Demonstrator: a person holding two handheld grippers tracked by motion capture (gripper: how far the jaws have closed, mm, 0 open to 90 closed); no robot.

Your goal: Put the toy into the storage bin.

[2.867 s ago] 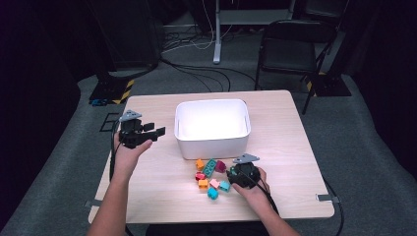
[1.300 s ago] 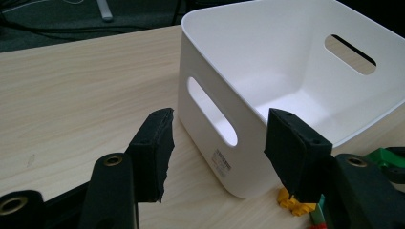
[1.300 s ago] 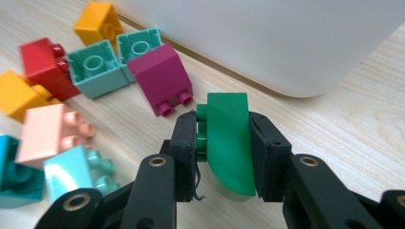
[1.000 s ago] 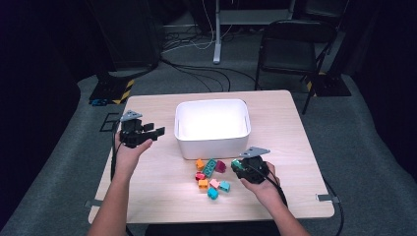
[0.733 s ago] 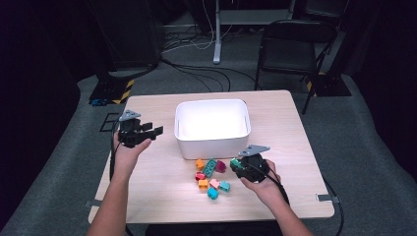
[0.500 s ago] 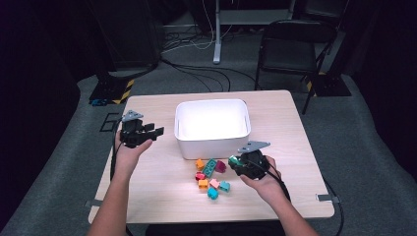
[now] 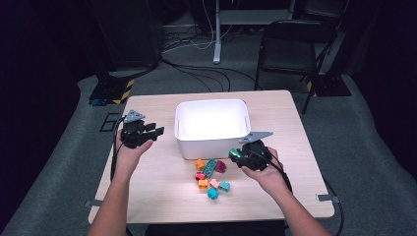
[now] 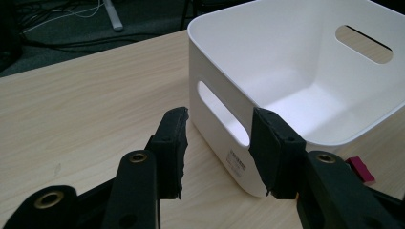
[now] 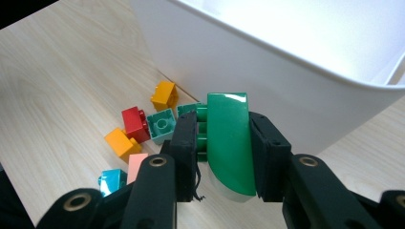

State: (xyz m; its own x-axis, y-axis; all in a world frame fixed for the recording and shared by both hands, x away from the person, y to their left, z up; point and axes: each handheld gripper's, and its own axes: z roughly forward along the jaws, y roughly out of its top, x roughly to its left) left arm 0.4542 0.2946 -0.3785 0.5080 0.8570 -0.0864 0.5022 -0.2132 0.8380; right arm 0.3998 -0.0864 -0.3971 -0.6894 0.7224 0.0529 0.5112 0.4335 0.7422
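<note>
Standing lengthwise between the right tongs [image 9: 223,157], green brick [image 9: 228,143] points binward.

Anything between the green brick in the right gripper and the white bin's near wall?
No. In the right gripper view, the green brick faces the white bin across open air.

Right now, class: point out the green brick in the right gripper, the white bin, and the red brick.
green brick [image 9: 228,143], right gripper view, its smooth curved face.
white bin [image 7: 212,146], high view, its front wall.
red brick [image 9: 134,124], right gripper view, its side face.
</note>
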